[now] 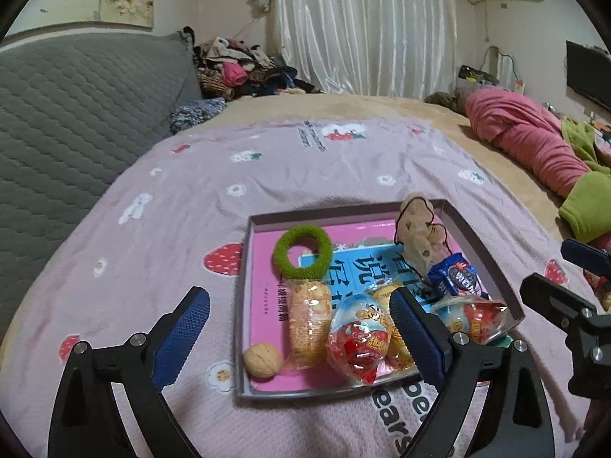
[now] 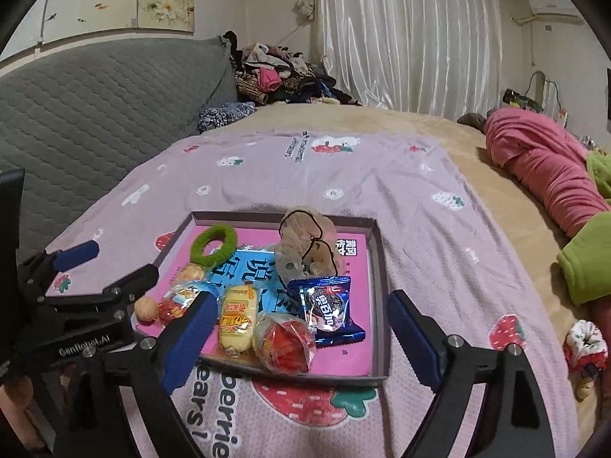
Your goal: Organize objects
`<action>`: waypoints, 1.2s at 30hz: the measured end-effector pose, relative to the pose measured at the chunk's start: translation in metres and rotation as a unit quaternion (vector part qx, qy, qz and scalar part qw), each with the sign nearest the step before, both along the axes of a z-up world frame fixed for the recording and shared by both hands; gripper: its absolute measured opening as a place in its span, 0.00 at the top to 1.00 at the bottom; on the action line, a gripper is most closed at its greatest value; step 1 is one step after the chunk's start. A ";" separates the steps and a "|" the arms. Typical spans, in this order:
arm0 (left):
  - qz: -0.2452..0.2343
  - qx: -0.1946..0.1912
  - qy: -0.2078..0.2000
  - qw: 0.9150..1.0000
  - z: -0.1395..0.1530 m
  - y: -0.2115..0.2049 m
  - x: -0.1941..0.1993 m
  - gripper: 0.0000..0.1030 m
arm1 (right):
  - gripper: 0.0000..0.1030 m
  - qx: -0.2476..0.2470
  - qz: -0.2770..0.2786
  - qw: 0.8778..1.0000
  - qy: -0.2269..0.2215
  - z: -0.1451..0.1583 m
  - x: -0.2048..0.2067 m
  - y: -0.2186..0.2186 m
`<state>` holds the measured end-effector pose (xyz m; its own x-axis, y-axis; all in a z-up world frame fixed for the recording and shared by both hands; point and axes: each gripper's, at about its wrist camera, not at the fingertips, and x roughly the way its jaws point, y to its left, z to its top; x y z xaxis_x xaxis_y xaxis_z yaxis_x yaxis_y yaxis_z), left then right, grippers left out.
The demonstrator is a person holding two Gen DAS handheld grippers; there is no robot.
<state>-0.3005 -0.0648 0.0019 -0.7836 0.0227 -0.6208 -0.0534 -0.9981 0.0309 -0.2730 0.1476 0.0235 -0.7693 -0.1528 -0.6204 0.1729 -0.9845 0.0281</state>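
Note:
A shallow grey box tray [image 1: 481, 244] [image 2: 378, 267] with a pink base lies on the pink strawberry blanket. It holds a green fuzzy ring [image 1: 301, 253] [image 2: 214, 244], a walnut [image 1: 261, 358] [image 2: 147, 309], a yellow snack pack [image 1: 307, 324] [image 2: 236, 318], red-and-clear candy packs [image 1: 357, 343] [image 2: 284, 343], a blue cookie pack [image 1: 456, 278] [image 2: 326, 311] and a beige scrunchie [image 1: 418, 233] [image 2: 305, 244]. My left gripper [image 1: 301, 337] is open and empty above the tray's near left side. My right gripper [image 2: 301, 339] is open and empty above the tray's near edge.
A grey quilted headboard [image 1: 76, 114] stands at the left. A clothes pile [image 1: 240, 68] lies at the back. Pink and green bedding [image 1: 534, 145] lies at the right. A red-and-white scrunchie [image 2: 584, 343] lies on the beige sheet at the right.

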 end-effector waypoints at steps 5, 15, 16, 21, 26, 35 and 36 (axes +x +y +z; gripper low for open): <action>0.008 -0.008 0.012 1.000 0.023 -0.003 0.021 0.07 | 0.08 0.008 -0.005 1.000 0.008 0.019 0.017 -0.001; 0.021 -0.010 0.029 0.999 0.072 -0.013 0.071 0.07 | 0.01 0.007 -0.006 0.999 0.031 0.065 0.057 -0.006; 0.021 -0.010 0.031 0.999 0.075 -0.014 0.075 0.07 | 0.01 0.006 -0.006 0.999 0.033 0.070 0.061 -0.006; 0.021 -0.001 0.041 0.999 0.094 -0.017 0.098 0.07 | 0.01 0.014 -0.006 0.999 0.035 0.083 0.076 -0.010; 0.022 -0.003 0.052 0.998 0.105 -0.019 0.120 0.07 | 0.01 0.003 -0.012 0.999 0.038 0.091 0.093 -0.006; 0.032 0.000 0.044 0.999 0.110 -0.024 0.155 0.07 | 0.01 -0.004 -0.008 0.999 0.035 0.098 0.129 -0.001; 0.031 0.005 0.041 0.999 0.110 -0.023 0.159 0.07 | 0.01 -0.002 -0.008 0.999 0.036 0.099 0.132 -0.002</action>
